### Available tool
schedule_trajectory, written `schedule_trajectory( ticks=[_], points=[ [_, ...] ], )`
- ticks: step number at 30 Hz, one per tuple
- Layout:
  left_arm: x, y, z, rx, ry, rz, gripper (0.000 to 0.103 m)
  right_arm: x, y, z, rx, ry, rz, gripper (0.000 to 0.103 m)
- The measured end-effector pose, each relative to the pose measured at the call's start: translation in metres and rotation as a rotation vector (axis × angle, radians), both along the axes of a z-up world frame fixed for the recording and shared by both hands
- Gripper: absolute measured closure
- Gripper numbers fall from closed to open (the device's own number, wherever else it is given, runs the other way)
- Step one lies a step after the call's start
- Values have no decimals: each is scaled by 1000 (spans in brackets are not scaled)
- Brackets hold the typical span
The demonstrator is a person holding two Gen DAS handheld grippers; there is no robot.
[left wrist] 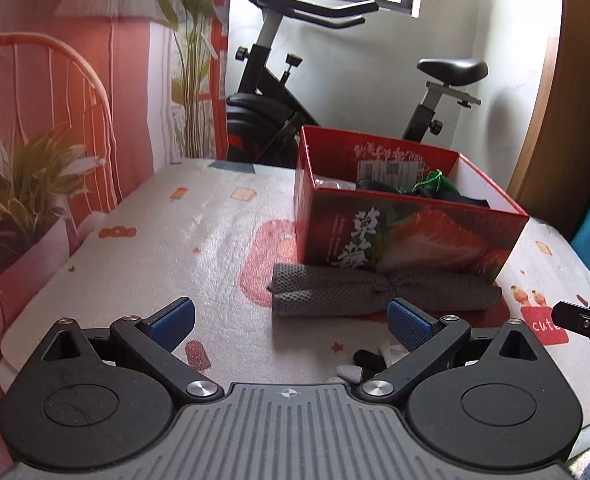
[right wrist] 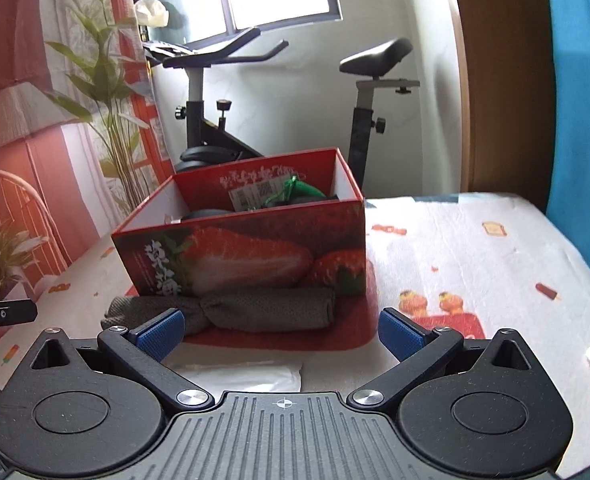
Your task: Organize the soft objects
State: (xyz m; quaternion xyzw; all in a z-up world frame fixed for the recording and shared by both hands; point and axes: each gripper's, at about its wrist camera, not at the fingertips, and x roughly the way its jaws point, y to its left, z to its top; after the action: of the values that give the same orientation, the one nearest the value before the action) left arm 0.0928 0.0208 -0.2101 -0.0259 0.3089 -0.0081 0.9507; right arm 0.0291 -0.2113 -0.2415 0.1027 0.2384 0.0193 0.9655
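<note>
- The left gripper (left wrist: 291, 320) hangs low over the patterned table cover (left wrist: 183, 240) with its blue pads spread wide and nothing between them.
- The right gripper (right wrist: 281, 330) is just as wide and just as empty, hovering over the same cover at about the same height.
- The task's thing still out on the table is the grey mesh cloth roll (left wrist: 375, 292), cinched at its middle so it bulges to either side, lying flat on the cover.
- It lies right against the front wall of the red strawberry box (left wrist: 407, 236); whether cloth and cardboard actually touch I cannot tell.
- From the left wrist view the roll lies ahead of the claw and a little to its right, its near edge close to the right pad.
- From the right wrist view the same roll lies ahead and slightly left, its knotted end just behind the left pad.
- The box stands open, and soft things already lie inside: a green drawstring pouch (right wrist: 295, 192) and some dark fabric beside it.
- I judge this to be the approach to the roll, with the pick not yet begun.
- The next move calls for one claw to go forward and down, straddle the roll near its cinched middle, close, then lift it over the front wall into the box.
- A black-and-white item (left wrist: 369, 360) lies just under the left gripper; it is too hidden to name.
</note>
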Motion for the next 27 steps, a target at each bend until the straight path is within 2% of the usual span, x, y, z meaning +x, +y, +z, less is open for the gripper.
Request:
schedule_trajectory(
  ticks=[7, 11, 13, 15, 20, 22, 27],
  points=[
    [21, -10, -31, -9, 114, -52, 0, 24, -8, -40, 51, 88, 21, 1],
    [27, -15, -42, -29, 153, -98, 3, 34, -9, -52, 56, 113, 50, 7],
    [32, -18, -47, -47, 168, -137, 9, 38, -8, -57, 55, 124, 65, 9],
    [35, -24, -50, -41, 185, -156, 15, 43, -6, -62, 54, 134, 82, 19],
    [36, -34, -55, -61, 190, -204, 25, 52, 3, -72, 38, 164, 138, 28],
    [37, -37, -57, -68, 198, -223, 30, 54, 7, -76, 30, 174, 161, 29],
    [38, -38, -62, -118, 218, -267, 35, 56, 10, -85, 44, 204, 192, 29]
  ],
)
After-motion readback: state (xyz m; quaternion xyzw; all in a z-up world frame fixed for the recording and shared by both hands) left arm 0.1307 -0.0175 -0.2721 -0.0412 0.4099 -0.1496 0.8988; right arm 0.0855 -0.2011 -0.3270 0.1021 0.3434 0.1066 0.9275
